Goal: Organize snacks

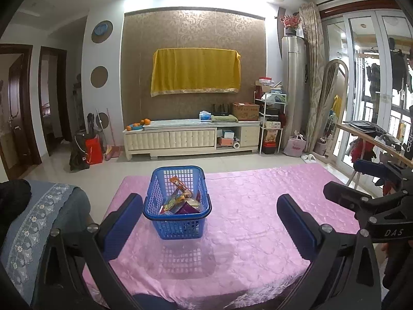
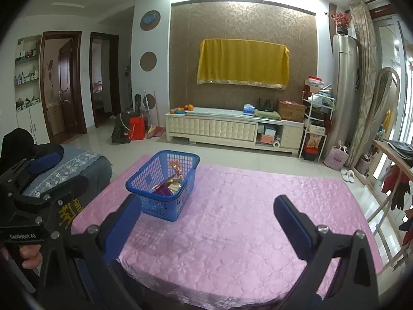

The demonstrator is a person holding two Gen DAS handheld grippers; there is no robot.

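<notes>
A blue plastic basket (image 1: 178, 228) stands on the pink tablecloth (image 1: 258, 206), holding several snack packets (image 1: 180, 199), one orange packet upright. My left gripper (image 1: 210, 206) is open above the table's near side, the basket between its blue fingers and slightly left of centre. In the right wrist view the same basket (image 2: 165, 208) sits left of centre, snack packets (image 2: 170, 184) inside. My right gripper (image 2: 206, 210) is open and empty, its left finger close to the basket's near corner. The other gripper (image 1: 371, 180) shows at the right edge of the left wrist view.
A grey-blue covered seat (image 1: 38, 219) stands left of the table. Beyond the table are tiled floor, a white TV cabinet (image 1: 191, 137), a yellow-draped screen and a shelf rack. A wooden rack with clothes (image 2: 392, 170) stands at the right.
</notes>
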